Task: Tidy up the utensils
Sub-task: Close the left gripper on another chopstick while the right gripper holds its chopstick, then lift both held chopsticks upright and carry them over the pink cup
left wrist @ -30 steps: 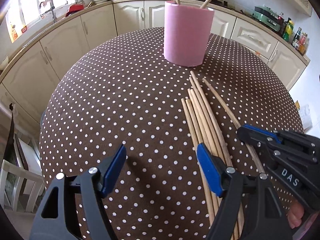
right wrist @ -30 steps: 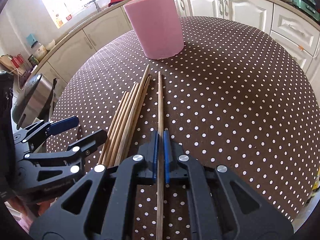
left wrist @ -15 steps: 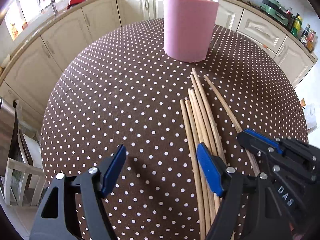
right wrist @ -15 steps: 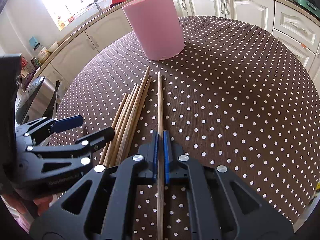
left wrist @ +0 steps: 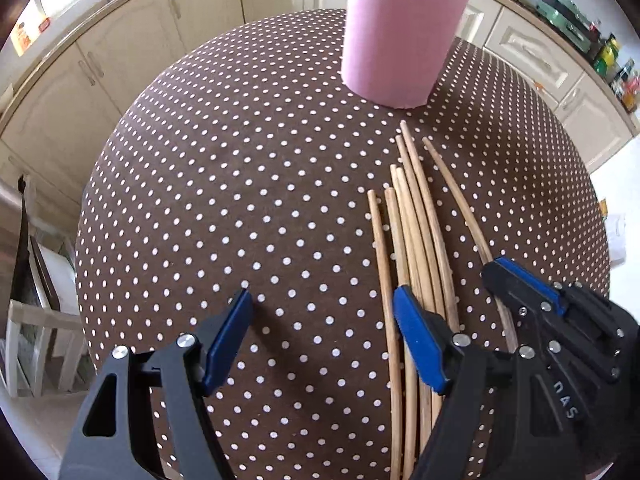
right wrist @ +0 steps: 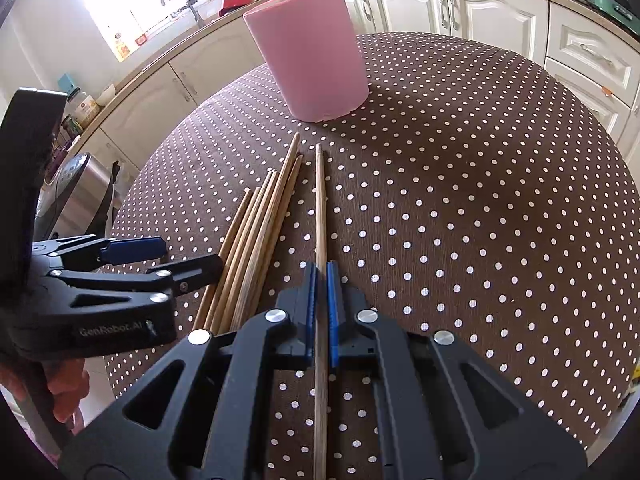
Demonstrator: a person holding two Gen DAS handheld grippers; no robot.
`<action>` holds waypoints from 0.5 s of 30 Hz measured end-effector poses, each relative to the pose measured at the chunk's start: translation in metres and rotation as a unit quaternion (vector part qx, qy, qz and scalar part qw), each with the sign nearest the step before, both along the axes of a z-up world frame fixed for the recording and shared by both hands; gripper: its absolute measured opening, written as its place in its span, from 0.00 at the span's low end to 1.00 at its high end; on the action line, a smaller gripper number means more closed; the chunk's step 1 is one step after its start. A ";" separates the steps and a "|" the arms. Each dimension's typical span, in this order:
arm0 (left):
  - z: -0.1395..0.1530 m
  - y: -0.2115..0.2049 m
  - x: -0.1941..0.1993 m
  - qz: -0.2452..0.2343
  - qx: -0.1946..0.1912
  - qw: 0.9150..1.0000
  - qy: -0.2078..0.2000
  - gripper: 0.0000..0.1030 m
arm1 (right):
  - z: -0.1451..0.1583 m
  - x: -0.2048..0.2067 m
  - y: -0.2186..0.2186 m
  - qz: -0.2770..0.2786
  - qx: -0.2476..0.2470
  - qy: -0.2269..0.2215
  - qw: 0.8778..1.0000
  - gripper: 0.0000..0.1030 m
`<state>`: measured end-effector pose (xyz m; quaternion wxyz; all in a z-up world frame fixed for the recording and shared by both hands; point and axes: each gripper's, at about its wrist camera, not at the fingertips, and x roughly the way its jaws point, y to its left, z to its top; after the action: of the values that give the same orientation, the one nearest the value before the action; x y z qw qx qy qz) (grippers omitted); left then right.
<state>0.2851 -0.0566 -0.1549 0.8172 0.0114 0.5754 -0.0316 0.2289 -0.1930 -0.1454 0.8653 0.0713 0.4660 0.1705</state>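
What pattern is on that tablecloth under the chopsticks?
The tablecloth is dark brown with small white polka dots, clearest in the right wrist view.

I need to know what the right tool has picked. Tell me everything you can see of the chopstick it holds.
The chopstick is one thin, round, plain stick that looks like wood or bamboo. It lies apart from the pile, pointing toward the pink cup without touching it. The right tool is shut on it partway along; its near end runs under the tool.

Daylight floods a kitchen, seen through two fisheye lenses.

The window [right wrist: 132,4] blows out to white glare; the pink holder [right wrist: 310,54] casts a soft shadow across the sharply focused bench [right wrist: 480,200], while straight lines bow and corners darken.
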 end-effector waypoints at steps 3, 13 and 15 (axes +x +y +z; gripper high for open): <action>-0.003 -0.015 0.004 -0.003 0.032 0.999 -0.010 0.70 | 0.000 0.001 0.000 -0.001 -0.002 0.000 1.000 0.06; 0.002 -0.007 0.000 0.005 -0.004 0.998 -0.062 0.06 | 0.000 -0.001 -0.003 -0.014 -0.002 -0.006 1.000 0.06; 0.001 -0.004 -0.004 0.007 -0.013 0.997 -0.081 0.06 | 0.003 -0.004 -0.004 -0.023 -0.003 -0.017 1.000 0.06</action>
<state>0.2812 -0.0601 -0.1539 0.8613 -0.0012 0.5071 -0.0323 0.2247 -0.1974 -0.1420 0.8768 0.0761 0.4503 0.1505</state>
